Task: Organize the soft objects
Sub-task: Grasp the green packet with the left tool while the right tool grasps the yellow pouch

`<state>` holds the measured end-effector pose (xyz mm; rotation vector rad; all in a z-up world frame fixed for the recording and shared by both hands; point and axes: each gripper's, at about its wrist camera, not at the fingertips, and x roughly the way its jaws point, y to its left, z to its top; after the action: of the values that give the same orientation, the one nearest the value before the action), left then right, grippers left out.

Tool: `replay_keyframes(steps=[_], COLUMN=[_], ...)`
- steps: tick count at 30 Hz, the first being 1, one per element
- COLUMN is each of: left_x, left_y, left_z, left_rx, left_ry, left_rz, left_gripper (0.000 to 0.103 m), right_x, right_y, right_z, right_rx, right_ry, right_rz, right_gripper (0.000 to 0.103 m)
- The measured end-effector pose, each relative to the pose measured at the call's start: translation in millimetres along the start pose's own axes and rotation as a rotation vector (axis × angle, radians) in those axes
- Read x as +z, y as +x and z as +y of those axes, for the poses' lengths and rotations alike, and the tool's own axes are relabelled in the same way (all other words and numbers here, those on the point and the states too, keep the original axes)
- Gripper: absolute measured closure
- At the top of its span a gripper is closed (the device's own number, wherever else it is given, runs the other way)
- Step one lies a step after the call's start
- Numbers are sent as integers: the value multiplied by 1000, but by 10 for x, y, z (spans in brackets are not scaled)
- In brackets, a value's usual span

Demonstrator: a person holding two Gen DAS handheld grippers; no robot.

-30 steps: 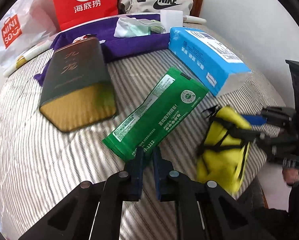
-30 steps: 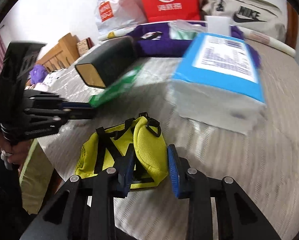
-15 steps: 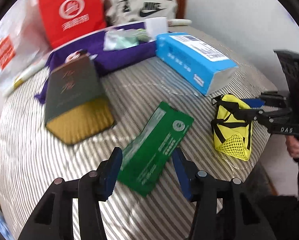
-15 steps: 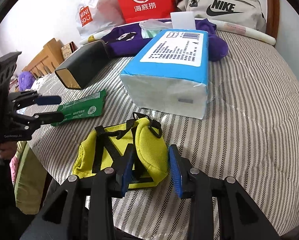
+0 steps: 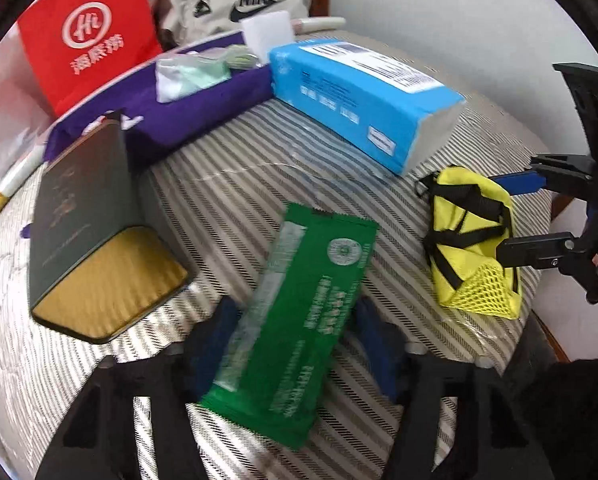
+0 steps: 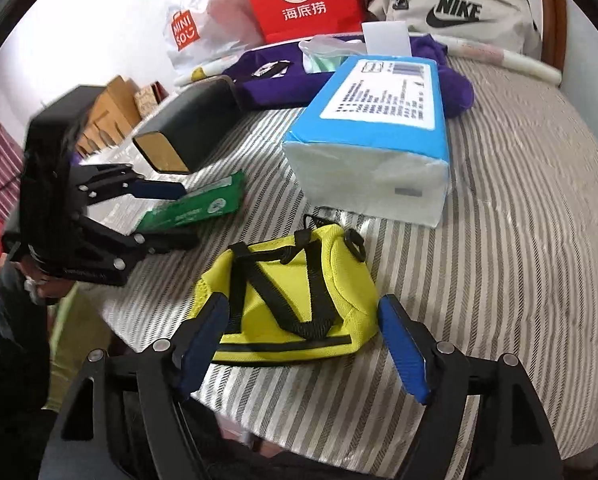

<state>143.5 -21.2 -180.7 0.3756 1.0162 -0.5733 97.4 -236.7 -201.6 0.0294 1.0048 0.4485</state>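
Green packet (image 5: 299,320): on striped bedcover (image 5: 227,184), between spread jaws of left gripper (image 5: 295,344), pads apart from it after just opening. Yellow pouch (image 6: 295,300): at 3 o'clock of packet, between right gripper (image 6: 303,344) jaws, just opened wide. Blue tissue pack (image 6: 379,120): 12 o'clock of pouch.

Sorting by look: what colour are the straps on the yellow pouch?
Black, on the yellow pouch; clearest in the right wrist view.

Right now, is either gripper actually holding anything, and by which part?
Nothing is held. The left gripper has just opened; its jaws straddle the flat green foil packet. The right gripper has just opened around the yellow mesh pouch, pads clear.
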Motion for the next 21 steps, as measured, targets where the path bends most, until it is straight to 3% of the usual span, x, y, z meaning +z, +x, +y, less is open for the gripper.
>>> replay_keyframes(steps=[4, 9, 12, 15, 17, 21], left_x=[-52, -157, -189, -200, -217, -273], left_y=[-62, -139, -157, -164, -175, -227], left_z=[32, 63, 94, 122, 128, 147], left_rx=[18, 28, 26, 21, 20, 8], left_ry=[-42, -76, -105, -143, -165, -216], left_rz=[-9, -12, -11, -19, -25, -28], left_gripper=[73, 76, 76, 75, 76, 77], right_x=[32, 76, 92, 103, 113, 77], right_y=[-57, -59, 68, 138, 130, 82], right_z=[101, 34, -100, -158, -181, -194], right_rx=[0, -98, -87, -84, -57, -42], right_ry=[-31, -42, -9, 3, 15, 28], right_rz=[-34, -56, -10, -18, -25, -34], right_gripper=[27, 27, 30, 47, 72, 76])
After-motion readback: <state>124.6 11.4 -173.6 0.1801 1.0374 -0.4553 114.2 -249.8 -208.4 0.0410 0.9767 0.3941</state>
